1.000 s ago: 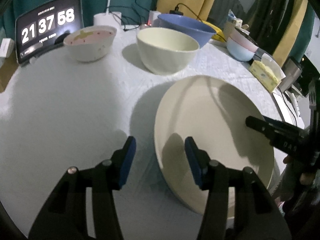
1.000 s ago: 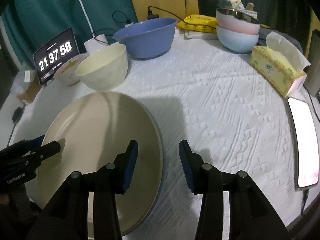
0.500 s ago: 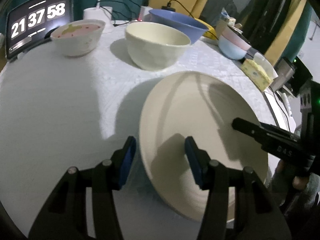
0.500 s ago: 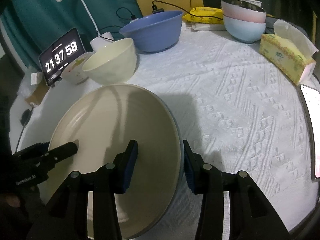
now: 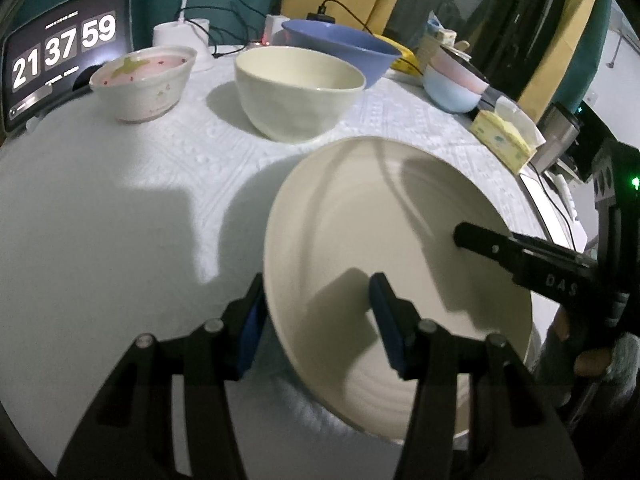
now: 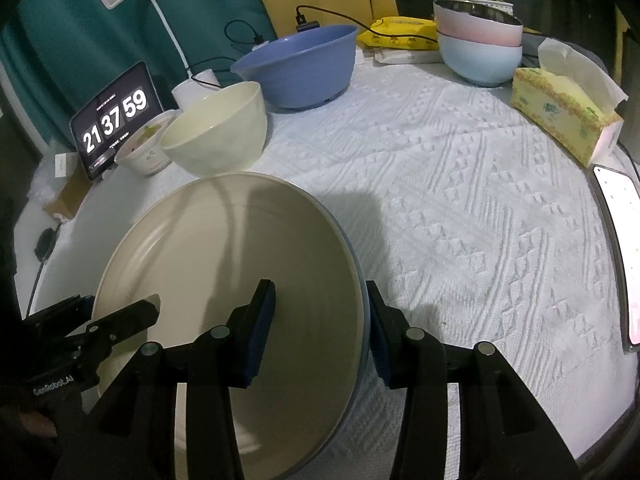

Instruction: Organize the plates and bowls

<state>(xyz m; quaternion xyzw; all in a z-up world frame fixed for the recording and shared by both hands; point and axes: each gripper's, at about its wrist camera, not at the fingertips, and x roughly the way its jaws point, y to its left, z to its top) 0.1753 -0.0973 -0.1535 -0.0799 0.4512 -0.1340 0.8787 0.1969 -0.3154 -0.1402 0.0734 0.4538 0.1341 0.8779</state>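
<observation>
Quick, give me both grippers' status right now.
Left gripper: open, jaws straddling the near rim of the cream plate, not clamped.
Right gripper: open, jaws straddling the plate's opposite rim, not clamped.

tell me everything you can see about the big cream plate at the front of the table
The large round cream plate looks like glazed ceramic, with faint concentric rings inside, a raised rim and a bluish-grey outer edge. It is empty and sits on the white textured tablecloth, in front of the cream bowl. The left gripper straddles its left rim and the right gripper its right rim, one finger inside and one outside; neither has visibly closed on it.
</observation>
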